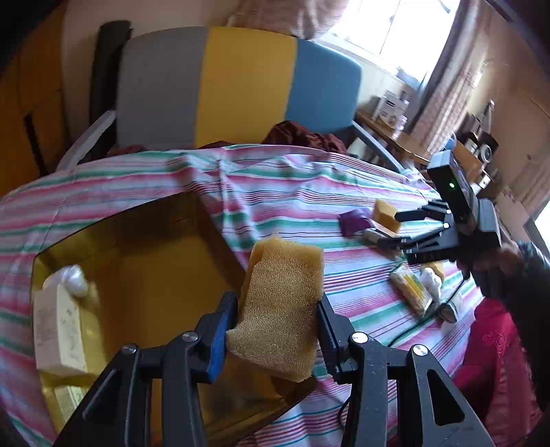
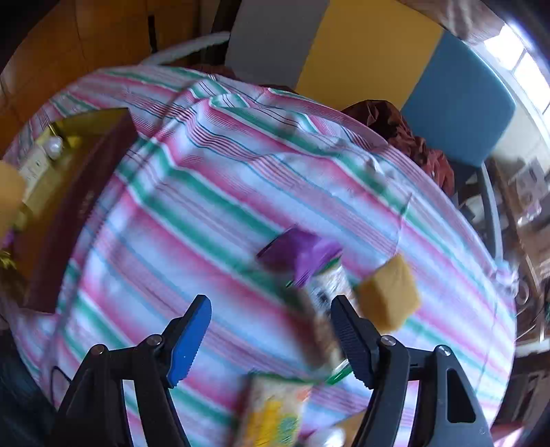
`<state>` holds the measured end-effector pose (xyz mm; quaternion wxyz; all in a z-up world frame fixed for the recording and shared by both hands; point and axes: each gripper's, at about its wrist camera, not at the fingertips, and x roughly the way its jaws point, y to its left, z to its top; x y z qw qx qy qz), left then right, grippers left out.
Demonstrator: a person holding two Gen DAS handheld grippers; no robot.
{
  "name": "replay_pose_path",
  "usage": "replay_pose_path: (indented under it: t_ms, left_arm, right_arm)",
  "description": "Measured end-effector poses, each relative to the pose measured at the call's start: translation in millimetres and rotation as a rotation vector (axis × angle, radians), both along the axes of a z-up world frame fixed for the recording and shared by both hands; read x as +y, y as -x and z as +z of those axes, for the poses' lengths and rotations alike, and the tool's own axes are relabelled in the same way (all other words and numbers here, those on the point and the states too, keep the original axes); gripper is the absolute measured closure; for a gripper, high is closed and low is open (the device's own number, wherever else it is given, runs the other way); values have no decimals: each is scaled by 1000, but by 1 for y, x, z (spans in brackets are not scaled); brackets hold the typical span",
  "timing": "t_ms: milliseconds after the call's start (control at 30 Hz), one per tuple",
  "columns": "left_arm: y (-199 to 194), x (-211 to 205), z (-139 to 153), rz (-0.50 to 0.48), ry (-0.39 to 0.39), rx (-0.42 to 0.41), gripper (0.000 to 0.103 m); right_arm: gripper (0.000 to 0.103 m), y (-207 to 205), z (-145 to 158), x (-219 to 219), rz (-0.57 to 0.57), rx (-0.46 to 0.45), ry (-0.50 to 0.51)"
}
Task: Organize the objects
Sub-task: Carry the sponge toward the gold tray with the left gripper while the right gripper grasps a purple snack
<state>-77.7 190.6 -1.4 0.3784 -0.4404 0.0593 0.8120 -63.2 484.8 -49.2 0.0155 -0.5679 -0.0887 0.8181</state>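
Left wrist: sponge (image 1: 280,309) between claw (image 1: 276,335) pads.

A lived-in room of a home: a desk (image 1: 282,178) under a striped cloth, a grey, yellow and blue chair (image 1: 240,86) pushed against it, a curtained window (image 1: 395,31), and a wooden side table (image 1: 405,141) crowded with small household things

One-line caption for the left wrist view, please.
Left claw carries a sponge over the open box on the striped cloth.
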Motion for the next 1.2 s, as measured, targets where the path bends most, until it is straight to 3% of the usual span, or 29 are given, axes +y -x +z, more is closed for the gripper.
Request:
replay_pose_path:
  t_ms: [133, 400, 433, 500, 567, 833, 967, 1200]
  left_arm:
    - [9, -30, -7, 61, -8, -24, 57]
    - [20, -64, -21, 142, -1, -74, 57]
    - [21, -66, -23, 146, -1, -79, 57]
    - [23, -69, -25, 155, -3, -85, 57]
    - [23, -71, -27, 160, -7, -89, 57]
    - [23, -83, -31, 187, -32, -102, 57]
    - [20, -98, -28, 213, -45, -96, 57]
    - [30, -142, -24, 316, -75, -103, 57]
  right_arm:
    - [30, 36, -11, 3, 100, -100, -104]
    - [30, 77, -44, 0, 228, -275, -203]
    - [32, 79, -50, 0, 230, -296, -203]
    - [52, 81, -59, 0, 229, -333, -195]
    - [69, 78, -62, -2, 227, -329, -189]
    - [71, 40, -51, -13, 112, -214, -46]
    - [71, 14, -46, -23, -7, -138, 61]
    - [72, -31, -48, -47, -151, -8, 201]
